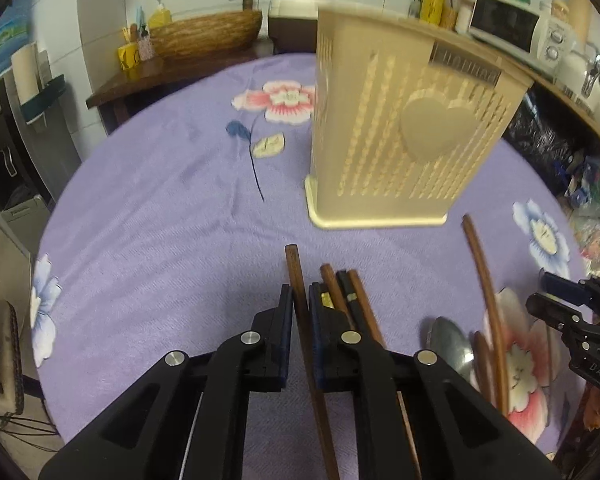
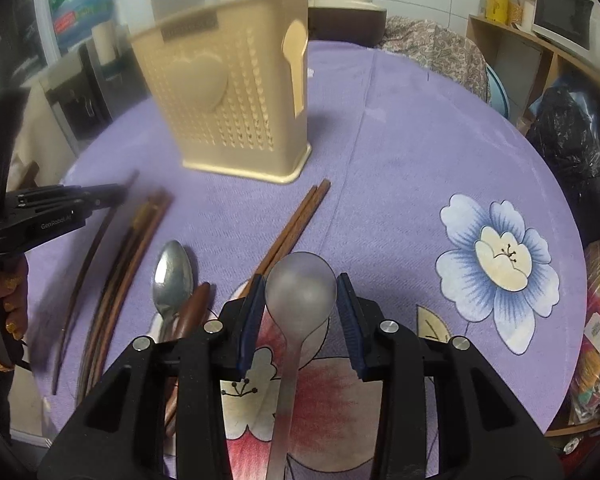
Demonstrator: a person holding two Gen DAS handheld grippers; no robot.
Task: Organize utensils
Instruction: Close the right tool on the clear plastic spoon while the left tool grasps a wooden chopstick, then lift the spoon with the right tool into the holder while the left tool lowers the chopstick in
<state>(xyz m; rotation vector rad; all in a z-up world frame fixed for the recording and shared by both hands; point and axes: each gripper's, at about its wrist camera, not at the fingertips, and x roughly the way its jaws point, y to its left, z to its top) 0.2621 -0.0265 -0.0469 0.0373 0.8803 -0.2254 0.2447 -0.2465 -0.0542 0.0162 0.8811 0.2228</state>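
Note:
A beige slotted utensil holder (image 1: 400, 132) (image 2: 228, 112) stands upright on the purple flowered tablecloth (image 1: 160, 240). My left gripper (image 1: 300, 292) is shut on one brown chopstick (image 1: 293, 264), whose tip sticks out past the pads toward the holder. To its right lie several more chopsticks (image 1: 340, 292), a curved pair (image 1: 486, 292) and a metal spoon (image 1: 448, 344). My right gripper (image 2: 300, 282) is shut on a grey metal spoon (image 2: 290, 360), its pads against both sides of the bowl. A second spoon (image 2: 172, 276) and a chopstick pair (image 2: 296, 220) lie on the cloth below it.
A wooden counter with a microwave (image 1: 512, 28) runs along the right. A woven basket (image 1: 208, 36) sits on a dark side table behind. A black bag (image 2: 572, 132) stands off the table's right edge. A hand (image 2: 12, 300) holds the left gripper (image 2: 116, 194).

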